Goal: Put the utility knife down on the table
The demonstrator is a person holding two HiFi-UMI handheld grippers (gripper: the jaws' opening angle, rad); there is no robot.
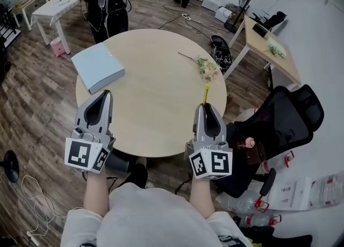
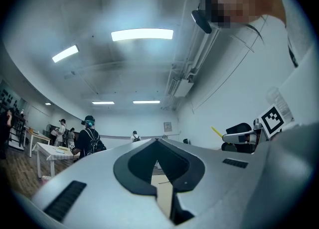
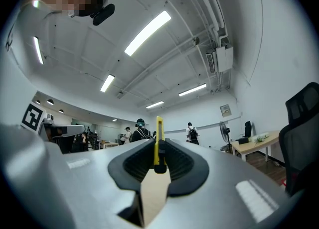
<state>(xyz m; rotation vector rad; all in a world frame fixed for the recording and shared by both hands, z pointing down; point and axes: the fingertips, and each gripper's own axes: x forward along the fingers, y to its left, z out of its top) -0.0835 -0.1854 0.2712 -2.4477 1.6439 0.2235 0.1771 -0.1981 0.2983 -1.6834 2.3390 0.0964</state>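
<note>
A slim yellow utility knife (image 1: 205, 94) (image 3: 158, 142) sticks out from the tips of my right gripper (image 1: 207, 107) (image 3: 157, 149), whose jaws are shut on it. It is held above the near right part of the round beige table (image 1: 156, 101). My left gripper (image 1: 102, 101) (image 2: 157, 149) hovers over the table's near left edge, jaws shut with nothing between them. Both gripper views point up toward the ceiling and the far room, so the tabletop shows only as a sliver between the jaws.
A flat light-blue box (image 1: 98, 67) lies on the table's left side. A small bunch of flowers (image 1: 206, 70) lies at the right rim. A black office chair (image 1: 279, 125) stands close on the right, a person (image 1: 107, 4) beyond the table, and desks at both sides.
</note>
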